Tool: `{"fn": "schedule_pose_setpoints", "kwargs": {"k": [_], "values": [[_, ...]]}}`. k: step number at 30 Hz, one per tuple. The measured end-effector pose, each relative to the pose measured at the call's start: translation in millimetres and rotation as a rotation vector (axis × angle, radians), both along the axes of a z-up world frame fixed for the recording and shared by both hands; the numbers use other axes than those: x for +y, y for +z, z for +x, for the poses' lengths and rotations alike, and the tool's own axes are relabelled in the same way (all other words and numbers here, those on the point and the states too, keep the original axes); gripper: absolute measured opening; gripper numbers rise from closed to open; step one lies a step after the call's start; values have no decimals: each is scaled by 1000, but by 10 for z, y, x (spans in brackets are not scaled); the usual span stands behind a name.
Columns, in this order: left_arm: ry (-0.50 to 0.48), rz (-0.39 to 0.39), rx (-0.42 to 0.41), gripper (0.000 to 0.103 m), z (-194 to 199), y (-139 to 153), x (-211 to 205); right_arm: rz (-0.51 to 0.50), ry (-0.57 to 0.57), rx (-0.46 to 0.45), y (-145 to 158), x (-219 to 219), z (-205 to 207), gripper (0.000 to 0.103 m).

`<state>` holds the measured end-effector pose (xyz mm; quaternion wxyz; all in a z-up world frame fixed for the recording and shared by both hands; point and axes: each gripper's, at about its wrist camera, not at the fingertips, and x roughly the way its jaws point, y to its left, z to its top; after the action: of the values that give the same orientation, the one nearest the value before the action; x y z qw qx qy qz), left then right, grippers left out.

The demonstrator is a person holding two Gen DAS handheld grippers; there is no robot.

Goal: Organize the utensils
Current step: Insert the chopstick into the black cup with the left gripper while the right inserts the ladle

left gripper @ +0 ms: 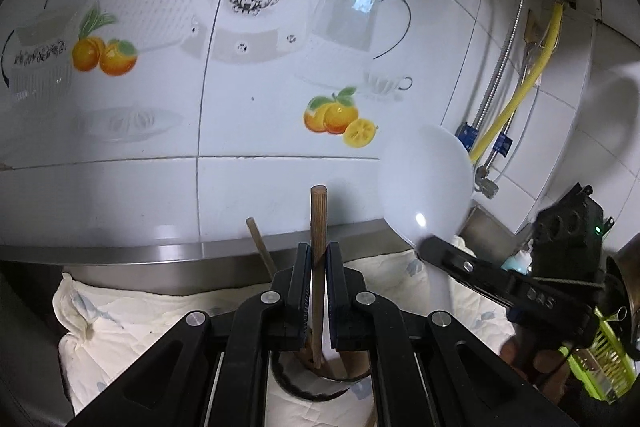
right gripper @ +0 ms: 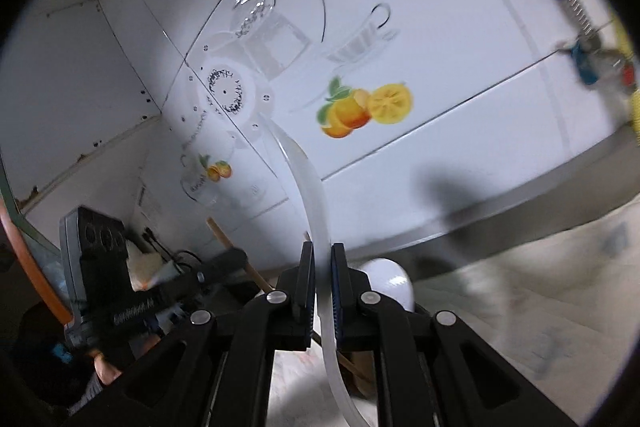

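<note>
While both my jaws are clamped shut, the left gripper (left gripper: 318, 269) holds a wooden stick (left gripper: 319, 227) and the right gripper (right gripper: 322, 277) holds a white ladle (right gripper: 310, 183) by its handle.

Only the left view shows the ladle's round bowl (left gripper: 428, 183), at right of centre before the tiled wall (left gripper: 280, 179), and the dark round holder (left gripper: 316, 383) at bottom centre, into which the stick's lower end and a second, slanted wooden stick (left gripper: 260, 247) go. At lower right a green basket (left gripper: 600, 359) sits behind my right gripper's body. The right view, blurred, shows the handle curving up mid-frame, my left gripper (right gripper: 224, 261) at lower left, and white cloth (right gripper: 520, 307) over the table.
</note>
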<state>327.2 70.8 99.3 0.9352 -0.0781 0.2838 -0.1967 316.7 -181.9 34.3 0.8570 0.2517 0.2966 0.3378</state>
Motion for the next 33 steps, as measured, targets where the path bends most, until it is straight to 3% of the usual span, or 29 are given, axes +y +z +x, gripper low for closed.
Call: {"fn": "schedule_pose_setpoints", "kwargs": {"k": [7,15,22,27,33], "values": [[9,-35,25,7,22,-104,117,101,8,-14,-214,84,183,9],[3,-25,60,7,78,-259,94,123,-18,1,-420,91,295,9],[6,-29,74,7,101,-305,107,57,-22,27,-532,89,246,9],[26,-32,93,8,163,-313,128,-101,-19,38,-469,161,186,11],[39,-18,107,9,239,-331,130,-177,-53,62,-430,144,152,11]]}}
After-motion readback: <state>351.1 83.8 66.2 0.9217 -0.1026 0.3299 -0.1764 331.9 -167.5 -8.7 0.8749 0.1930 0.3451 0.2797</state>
